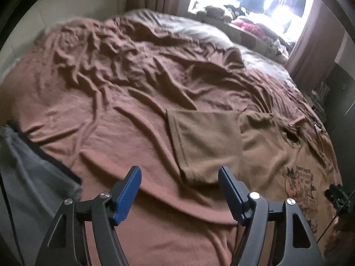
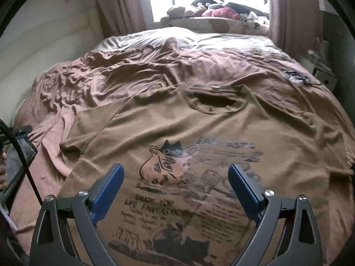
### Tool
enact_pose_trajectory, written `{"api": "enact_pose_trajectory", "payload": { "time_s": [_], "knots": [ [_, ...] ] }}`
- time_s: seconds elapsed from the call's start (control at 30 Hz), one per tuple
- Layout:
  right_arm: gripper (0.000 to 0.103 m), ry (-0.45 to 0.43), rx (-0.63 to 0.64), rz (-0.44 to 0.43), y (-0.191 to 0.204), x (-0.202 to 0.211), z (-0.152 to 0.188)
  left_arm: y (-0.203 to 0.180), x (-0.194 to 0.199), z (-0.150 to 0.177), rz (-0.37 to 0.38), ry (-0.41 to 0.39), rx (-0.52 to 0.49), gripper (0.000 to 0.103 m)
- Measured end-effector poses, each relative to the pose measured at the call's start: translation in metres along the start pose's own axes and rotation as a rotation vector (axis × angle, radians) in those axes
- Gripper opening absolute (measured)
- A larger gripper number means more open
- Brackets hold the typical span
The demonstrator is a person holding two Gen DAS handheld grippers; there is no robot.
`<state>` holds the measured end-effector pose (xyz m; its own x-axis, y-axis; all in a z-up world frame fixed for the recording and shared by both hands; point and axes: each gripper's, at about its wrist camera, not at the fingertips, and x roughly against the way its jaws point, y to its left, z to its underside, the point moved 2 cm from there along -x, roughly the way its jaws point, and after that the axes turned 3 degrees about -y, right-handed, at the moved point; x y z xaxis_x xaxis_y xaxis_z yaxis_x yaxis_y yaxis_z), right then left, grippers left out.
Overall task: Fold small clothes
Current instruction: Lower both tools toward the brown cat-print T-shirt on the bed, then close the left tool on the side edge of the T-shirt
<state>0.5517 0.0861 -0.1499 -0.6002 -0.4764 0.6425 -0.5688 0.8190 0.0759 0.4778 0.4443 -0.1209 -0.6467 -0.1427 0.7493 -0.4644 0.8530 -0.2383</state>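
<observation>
One "FANTASTIC" print, tan T-shirt [image 2: 199, 133]

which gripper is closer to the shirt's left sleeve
Left. The left gripper hangs just short of the sleeve; the right gripper is over the chest print.

Both wrist views angled down, close over the bed [image 1: 88, 133], sharing the T-shirt [image 2: 177, 128]

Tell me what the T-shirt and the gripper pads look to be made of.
T-shirt: soft matte knit, probably cotton jersey; it drapes and wrinkles, with a dark printed graphic. Right gripper pads: blue, finely ribbed, likely rubber or plastic.
</observation>
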Motion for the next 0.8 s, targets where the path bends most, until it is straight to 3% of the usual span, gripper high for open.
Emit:
{"api": "enact_pose_trajectory", "payload": {
  "time_s": [0.17, 0.27, 0.43, 0.5, 0.57, 0.67, 0.8],
  "knots": [
    [0.086, 0.044, 0.005, -0.057, 0.007, -0.033, -0.01, -0.005, -0.04, -0.017, 0.016, 0.06, -0.005, 0.072],
    [0.078, 0.075, -0.017, -0.095, 0.009, -0.054, -0.017, -0.007, -0.066, -0.023, 0.028, 0.106, 0.02, 0.058],
    [0.065, 0.103, -0.053, -0.135, 0.009, -0.083, -0.025, -0.003, -0.103, -0.028, -0.003, 0.153, 0.045, 0.055],
    [0.057, 0.128, -0.069, -0.157, 0.008, -0.097, -0.026, 0.004, -0.114, -0.029, 0.007, 0.177, 0.075, 0.047],
    [0.051, 0.146, -0.075, -0.177, 0.011, -0.106, -0.027, 0.009, -0.124, -0.029, 0.017, 0.193, 0.105, 0.047],
    [0.05, 0.165, -0.071, -0.201, 0.014, -0.118, -0.03, 0.014, -0.135, -0.028, 0.005, 0.203, 0.129, 0.047],
    [0.05, 0.172, -0.07, -0.223, 0.018, -0.127, -0.034, 0.015, -0.144, -0.025, -0.016, 0.196, 0.154, 0.036]
  ]
}}
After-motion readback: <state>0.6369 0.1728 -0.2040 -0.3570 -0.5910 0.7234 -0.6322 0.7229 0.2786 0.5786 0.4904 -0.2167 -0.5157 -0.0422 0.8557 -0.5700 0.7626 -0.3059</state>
